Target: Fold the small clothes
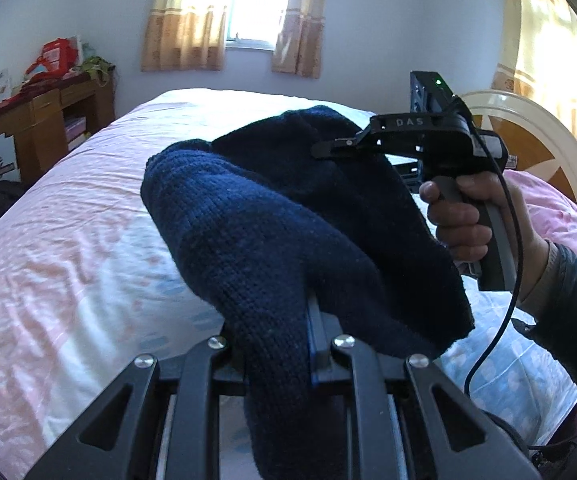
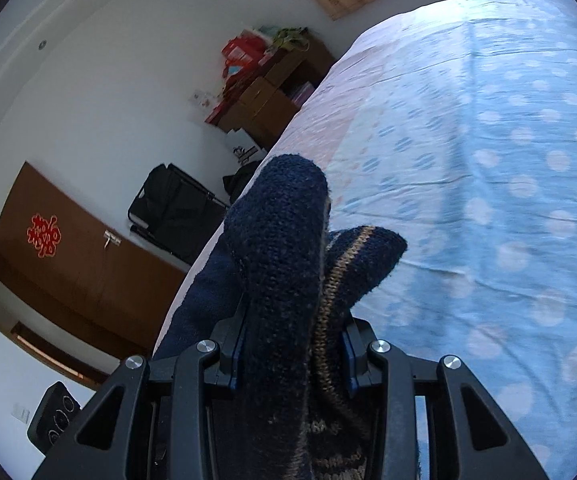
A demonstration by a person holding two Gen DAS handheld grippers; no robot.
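Knitwear is up in the air here: a navy knitted garment (image 1: pixel 288 216), looks like a small sweater, is held above the bed (image 1: pixel 68 240) between both tongs. Left tongs (image 1: pixel 284 344) are nearly closed, pinching a thick fold of the knit right at the bottom of the left wrist view, and the fabric drapes up and away from there toward the other tool. Right tongs (image 1: pixel 328 148) are clamped on the far upper edge of the same garment, with a hand (image 1: pixel 468 220) in a dark sleeve wrapped around the grey grip and a black cable hanging down from it. From the right wrist view those tongs (image 2: pixel 292 356) are partly closed on a bunched wad of the knit, where you can see a tan stripe (image 2: pixel 336 280) running through the navy, and two lumps of fabric poke out past the fingers. None of the sweater seems to touch the sheet, which is pink on one side and pale blue with white dots (image 2: pixel 488 160) nearer the person. Off past the far corner of the bed there's a wooden desk (image 1: pixel 48 120) with red stuff piled on it, and curtains (image 1: pixel 184 20) round a bright window.
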